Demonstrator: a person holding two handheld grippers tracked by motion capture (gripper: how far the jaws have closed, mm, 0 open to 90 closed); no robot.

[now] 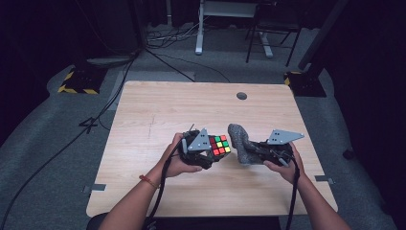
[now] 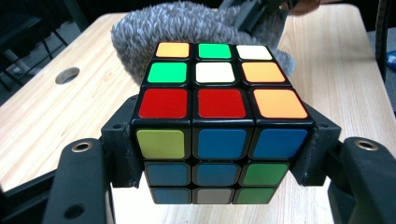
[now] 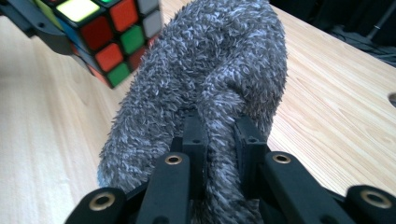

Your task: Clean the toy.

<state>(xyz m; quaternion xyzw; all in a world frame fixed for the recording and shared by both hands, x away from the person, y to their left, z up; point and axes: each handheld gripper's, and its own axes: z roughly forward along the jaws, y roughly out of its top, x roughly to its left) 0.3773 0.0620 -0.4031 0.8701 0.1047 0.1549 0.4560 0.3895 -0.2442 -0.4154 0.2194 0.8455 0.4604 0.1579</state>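
Glossy stickered cube [image 2: 222,135] beside fuzzy grey sock [image 3: 210,93] above woodgrain table [image 1: 158,110].

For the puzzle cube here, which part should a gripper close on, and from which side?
Grip the puzzle cube across two opposite flat faces, coming in level from the side. The parallel faces give the pads full contact, while corners or edges would slip. The left gripper already clamps it that way, beside the grey fuzzy sock.

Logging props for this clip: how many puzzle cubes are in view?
1. The puzzle cube is clamped between the left gripper's jaws, above the table, beside the fuzzy grey sock.
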